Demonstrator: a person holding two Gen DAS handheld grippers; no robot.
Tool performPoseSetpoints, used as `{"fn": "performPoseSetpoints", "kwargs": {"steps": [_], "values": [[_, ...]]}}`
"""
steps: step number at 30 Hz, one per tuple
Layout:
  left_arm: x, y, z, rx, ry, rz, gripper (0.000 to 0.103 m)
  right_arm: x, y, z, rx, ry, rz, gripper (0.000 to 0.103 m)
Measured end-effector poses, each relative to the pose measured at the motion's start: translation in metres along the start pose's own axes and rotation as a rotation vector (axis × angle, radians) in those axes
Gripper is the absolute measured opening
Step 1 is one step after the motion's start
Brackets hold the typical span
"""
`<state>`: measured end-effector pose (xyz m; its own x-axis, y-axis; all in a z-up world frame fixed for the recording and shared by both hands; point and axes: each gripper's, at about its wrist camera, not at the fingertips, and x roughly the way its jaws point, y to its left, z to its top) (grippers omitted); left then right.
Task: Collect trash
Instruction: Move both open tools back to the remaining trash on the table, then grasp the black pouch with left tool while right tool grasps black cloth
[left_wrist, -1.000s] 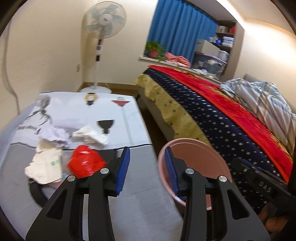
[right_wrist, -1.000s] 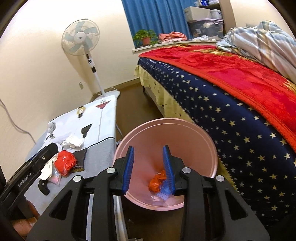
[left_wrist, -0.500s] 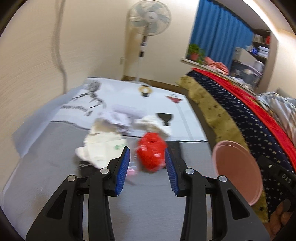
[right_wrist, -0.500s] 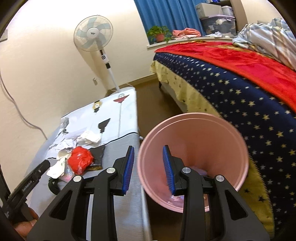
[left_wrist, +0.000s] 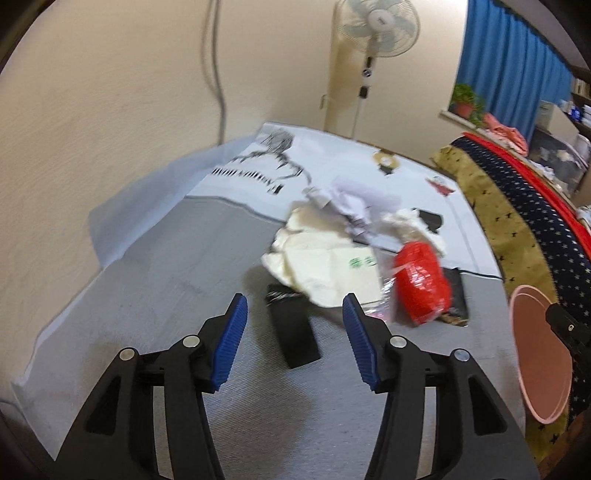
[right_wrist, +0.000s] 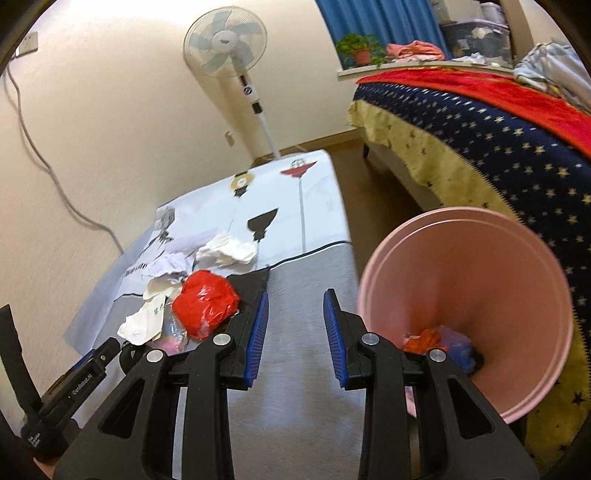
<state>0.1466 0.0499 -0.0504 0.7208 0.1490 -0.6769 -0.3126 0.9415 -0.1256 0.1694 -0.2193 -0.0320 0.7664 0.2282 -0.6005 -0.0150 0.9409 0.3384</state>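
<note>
Step in hand: reach for the next piece of trash, nothing picked up yet.

Left gripper over the grey bench, jaws opening, nothing between the pads; black flat wrapper on the bench straight ahead at 12 o'clock. Cream crumpled bag just past it at 1 o'clock, overlapping the wrapper's far end. White crumpled paper beyond, touching the bag. Red plastic wad at 2 o'clock, beside the bag and resting on a black sheet.

Next move, as judged: lower onto the wrapper or bag, close on one piece only, carry to the pink bin.

Right gripper part open, empty, above bare bench; bin at 3 o'clock off the bench edge, mouth tilted this way, orange and purple scraps already at the bottom.

In the way: pile is tangled, so a neighbour may drag along. Clear pinkish packet under the red wad, hard to make out. Bed close behind the bin; standing fan well apart at the wall.
</note>
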Motion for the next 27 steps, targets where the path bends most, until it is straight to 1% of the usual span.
{"fn": "performPoseSetpoints", "kwargs": {"steps": [10, 18, 19, 20, 21, 22, 27], "values": [[0.020, 0.012, -0.006, -0.029, 0.060, 0.005, 0.053, 0.036, 0.017, -0.007, -0.019, 0.055, 0.019, 0.030], [0.032, 0.010, -0.003, -0.047, 0.097, -0.003, 0.053, 0.067, 0.026, -0.010, -0.024, 0.108, 0.034, 0.029], [0.034, 0.010, -0.003, -0.051, 0.104, -0.005, 0.048, 0.071, 0.027, -0.010, -0.025, 0.116, 0.037, 0.029], [0.036, 0.009, -0.003, -0.052, 0.114, -0.012, 0.039, 0.074, 0.028, -0.010, -0.027, 0.122, 0.037, 0.025], [0.037, 0.008, -0.003, -0.051, 0.120, -0.017, 0.035, 0.078, 0.029, -0.010, -0.030, 0.129, 0.039, 0.024], [0.038, 0.007, -0.003, -0.048, 0.125, -0.023, 0.026, 0.081, 0.031, -0.010, -0.031, 0.136, 0.041, 0.024], [0.042, 0.004, -0.003, -0.044, 0.135, -0.037, 0.024, 0.098, 0.031, -0.012, -0.026, 0.184, 0.032, 0.023]]}}
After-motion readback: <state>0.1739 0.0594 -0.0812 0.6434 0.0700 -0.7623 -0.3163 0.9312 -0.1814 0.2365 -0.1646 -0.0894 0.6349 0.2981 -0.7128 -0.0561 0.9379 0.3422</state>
